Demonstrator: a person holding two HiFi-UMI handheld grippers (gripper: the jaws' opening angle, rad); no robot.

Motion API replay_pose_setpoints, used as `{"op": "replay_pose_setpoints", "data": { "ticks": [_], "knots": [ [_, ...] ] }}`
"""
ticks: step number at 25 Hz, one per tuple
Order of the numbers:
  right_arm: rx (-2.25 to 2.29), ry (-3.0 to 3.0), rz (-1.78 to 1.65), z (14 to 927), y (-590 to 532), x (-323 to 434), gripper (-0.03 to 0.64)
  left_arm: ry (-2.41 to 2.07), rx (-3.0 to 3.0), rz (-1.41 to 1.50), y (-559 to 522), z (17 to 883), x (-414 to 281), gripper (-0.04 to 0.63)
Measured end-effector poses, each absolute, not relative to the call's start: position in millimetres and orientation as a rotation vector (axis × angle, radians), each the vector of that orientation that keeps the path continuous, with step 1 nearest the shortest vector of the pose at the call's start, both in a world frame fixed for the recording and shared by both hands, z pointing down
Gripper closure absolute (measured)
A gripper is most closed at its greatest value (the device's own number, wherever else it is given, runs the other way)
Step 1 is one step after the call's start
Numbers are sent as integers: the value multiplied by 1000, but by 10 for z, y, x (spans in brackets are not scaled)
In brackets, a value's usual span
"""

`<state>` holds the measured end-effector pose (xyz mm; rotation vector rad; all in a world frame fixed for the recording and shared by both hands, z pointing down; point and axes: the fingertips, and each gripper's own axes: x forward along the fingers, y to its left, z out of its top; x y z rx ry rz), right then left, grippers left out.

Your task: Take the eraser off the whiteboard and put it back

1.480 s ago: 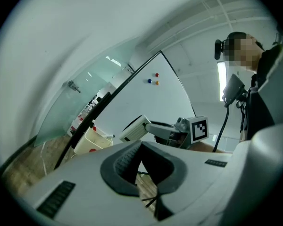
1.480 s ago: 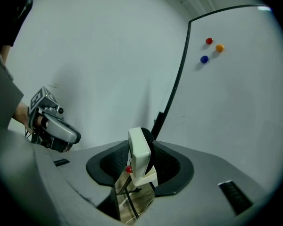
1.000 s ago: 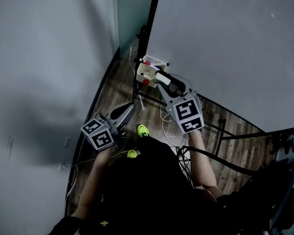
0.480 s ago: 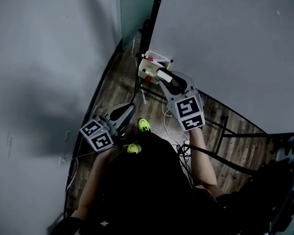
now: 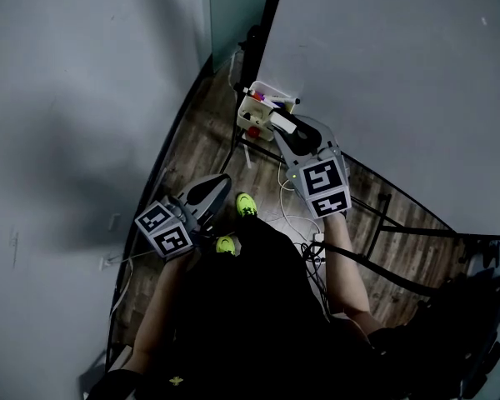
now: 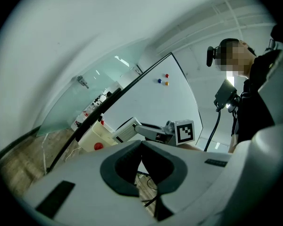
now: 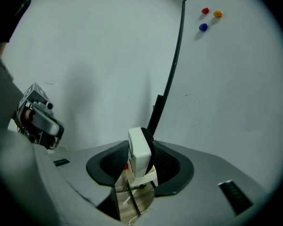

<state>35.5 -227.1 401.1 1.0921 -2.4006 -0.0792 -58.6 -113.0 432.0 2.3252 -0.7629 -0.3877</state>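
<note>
The right gripper is clamped on the eraser, white back on one side and dark felt against the other jaw, so it's off the whiteboard. It sits low by the board's bottom corner, just above a small cream marker box hung on the stand; I can't tell if the 2 touch. The left gripper hangs back near the person's waist, jaws closed together with nothing in them. 3 round magnets, red, orange and blue, cling high on the board. Neon-green shoes stand on the wood floor.
</note>
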Motion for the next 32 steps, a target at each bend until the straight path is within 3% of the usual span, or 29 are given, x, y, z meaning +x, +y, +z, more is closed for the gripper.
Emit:
{"op": "replay_pose_setpoints", "data": {
  "ticks": [32],
  "knots": [
    [1008,-2396,42,4584,-2565,285,453,-828,2224,-358,-1149,4531,-671,581]
  ]
}}
